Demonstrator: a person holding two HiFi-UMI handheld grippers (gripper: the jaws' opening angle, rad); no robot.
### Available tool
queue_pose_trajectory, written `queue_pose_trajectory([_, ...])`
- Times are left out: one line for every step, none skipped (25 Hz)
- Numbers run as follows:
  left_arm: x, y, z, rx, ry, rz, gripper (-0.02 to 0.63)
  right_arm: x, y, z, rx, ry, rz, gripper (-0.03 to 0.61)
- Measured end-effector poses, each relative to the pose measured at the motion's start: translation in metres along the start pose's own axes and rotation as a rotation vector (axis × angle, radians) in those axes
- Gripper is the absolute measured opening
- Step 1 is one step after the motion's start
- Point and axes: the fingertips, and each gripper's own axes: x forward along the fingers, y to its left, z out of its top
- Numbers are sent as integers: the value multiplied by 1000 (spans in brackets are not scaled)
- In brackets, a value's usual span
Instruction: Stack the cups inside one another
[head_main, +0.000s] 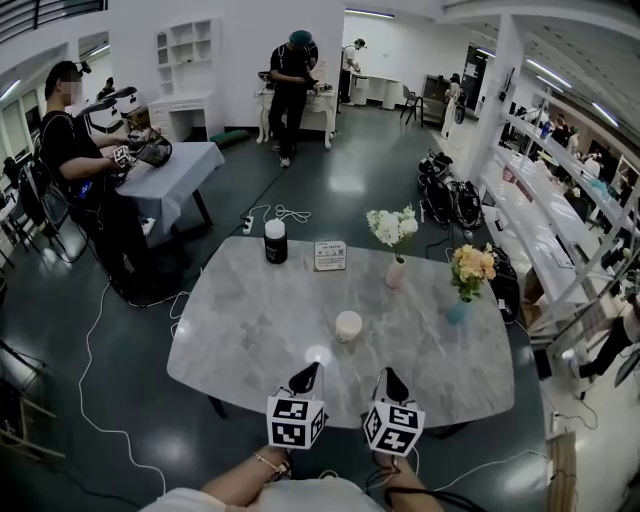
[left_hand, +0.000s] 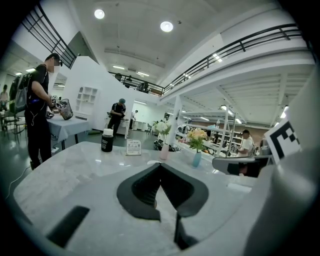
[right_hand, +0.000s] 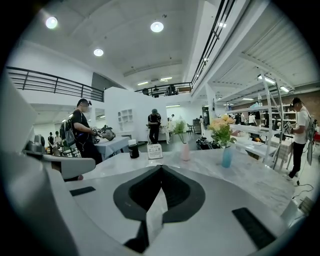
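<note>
looks like one white cup (head_main: 348, 325) mid tabletop (head_main: 250, 320), maybe a finished nest, maybe a lone cup, while left gripper (head_main: 306, 378) and right gripper (head_main: 390, 383) hang near the edge, jaws together, empty

Left gripper (head_main: 310, 370), right gripper (head_main: 388, 374): black fingers (head_main: 305, 381), white cubes (head_main: 296, 421) with black square markers. Bracelet (head_main: 268, 463), white top (head_main: 275, 497), black cable (head_main: 440, 494).

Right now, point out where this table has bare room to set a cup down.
The left half of the table is bare, between the black jar and the near edge. Another is the near-right corner, this side of the blue vase. Crowded: the far edge, with jar, card and pink vase; the white cup takes the middle.
</note>
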Motion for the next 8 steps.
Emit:
queue_pose_trajectory([1, -1, 0, 0, 0, -2, 5, 0, -1, 1, -1, -1, -2, 6])
queue_pose_trajectory([1, -2, 0, -1, 0, -4, 5, 0, -2, 1, -2, -1, -4, 6])
queue_pose_trajectory([2, -2, 0, -1, 0, -5, 5, 0, -2, 1, -3, -2, -5, 6])
queue_pose_trajectory([2, -3, 0, -1, -1, -6, 5, 0, -3, 1, -3, -2, -6, 6])
queue_pose_trajectory([3, -3, 0, -2, -2, -6, 5, 0, -3, 0, -3, -2, -6, 6])
queue_pose_trajectory([3, -3, 0, -3, -2, -7, 5, 0, -3, 0, -3, -2, -6, 6])
queue_pose_trajectory([4, -3, -1, -5, -2, -7, 5, 0, -3, -1, -3, -1, -6, 6])
queue_pose_trajectory([4, -2, -1, -6, -2, -8, 5, 1, -3, -2, -2, 0, -6, 6])
